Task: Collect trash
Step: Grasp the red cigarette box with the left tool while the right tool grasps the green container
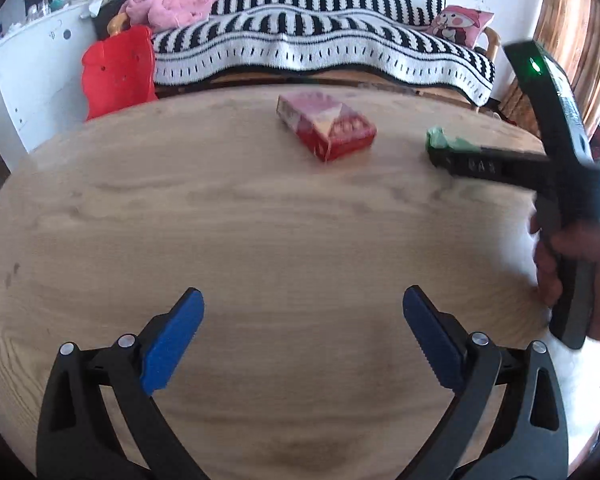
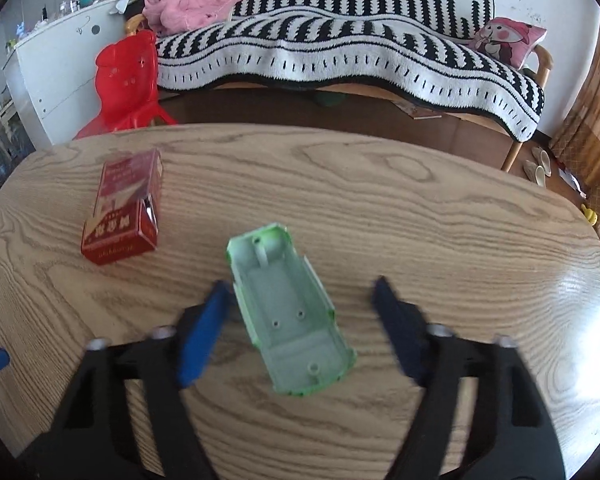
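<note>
Currently my right gripper (image 2: 300, 300) straddles the green plastic shell (image 2: 290, 320) on the wooden table (image 2: 420, 208), pads apart, not pressing it. Left gripper (image 1: 302, 312) open, empty; red carton (image 2: 122, 208) far left.

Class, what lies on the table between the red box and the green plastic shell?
Only bare wooden table separates the red box and green plastic shell, seen in the right wrist view.

A pale green plastic shell (image 2: 290, 320) lies hollow side up; a red carton (image 2: 122, 208) lies flat, far-left of it.
</note>
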Demonstrator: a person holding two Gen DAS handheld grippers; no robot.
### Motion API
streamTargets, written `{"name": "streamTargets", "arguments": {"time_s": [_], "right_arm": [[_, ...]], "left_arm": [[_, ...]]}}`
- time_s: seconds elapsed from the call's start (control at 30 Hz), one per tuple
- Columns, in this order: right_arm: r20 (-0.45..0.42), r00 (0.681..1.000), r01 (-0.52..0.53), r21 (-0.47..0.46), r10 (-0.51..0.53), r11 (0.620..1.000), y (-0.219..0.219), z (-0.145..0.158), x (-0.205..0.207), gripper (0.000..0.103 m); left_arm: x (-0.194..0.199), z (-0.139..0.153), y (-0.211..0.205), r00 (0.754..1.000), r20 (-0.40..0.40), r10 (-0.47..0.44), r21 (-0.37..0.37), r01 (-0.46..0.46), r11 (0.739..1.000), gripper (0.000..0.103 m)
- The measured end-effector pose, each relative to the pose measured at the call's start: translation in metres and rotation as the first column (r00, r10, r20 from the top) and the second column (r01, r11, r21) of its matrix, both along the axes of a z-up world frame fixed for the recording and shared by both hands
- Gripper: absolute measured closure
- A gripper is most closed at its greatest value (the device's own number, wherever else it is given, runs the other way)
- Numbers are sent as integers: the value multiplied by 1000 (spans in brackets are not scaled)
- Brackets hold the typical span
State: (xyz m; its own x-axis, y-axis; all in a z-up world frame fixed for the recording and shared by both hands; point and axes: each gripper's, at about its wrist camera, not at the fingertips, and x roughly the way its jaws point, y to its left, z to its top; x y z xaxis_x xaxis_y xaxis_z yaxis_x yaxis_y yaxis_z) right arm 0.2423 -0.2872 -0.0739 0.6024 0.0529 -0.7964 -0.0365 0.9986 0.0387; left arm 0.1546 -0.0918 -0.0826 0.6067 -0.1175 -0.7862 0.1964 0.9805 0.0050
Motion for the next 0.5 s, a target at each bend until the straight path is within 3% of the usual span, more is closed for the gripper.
{"name": "streamTargets", "arguments": {"time_s": [0.23,0.5], "right_arm": [[2,1000,-11,-1,11,1000,-1,2,-40,70],[3,997,-72,48,72,996,-8,6,-110,70]], "left_arm": [[62,19,-26,997,38,73,-40,-71,997,6],[120,20,-81,990,47,132,17,-133,991,6]]}}
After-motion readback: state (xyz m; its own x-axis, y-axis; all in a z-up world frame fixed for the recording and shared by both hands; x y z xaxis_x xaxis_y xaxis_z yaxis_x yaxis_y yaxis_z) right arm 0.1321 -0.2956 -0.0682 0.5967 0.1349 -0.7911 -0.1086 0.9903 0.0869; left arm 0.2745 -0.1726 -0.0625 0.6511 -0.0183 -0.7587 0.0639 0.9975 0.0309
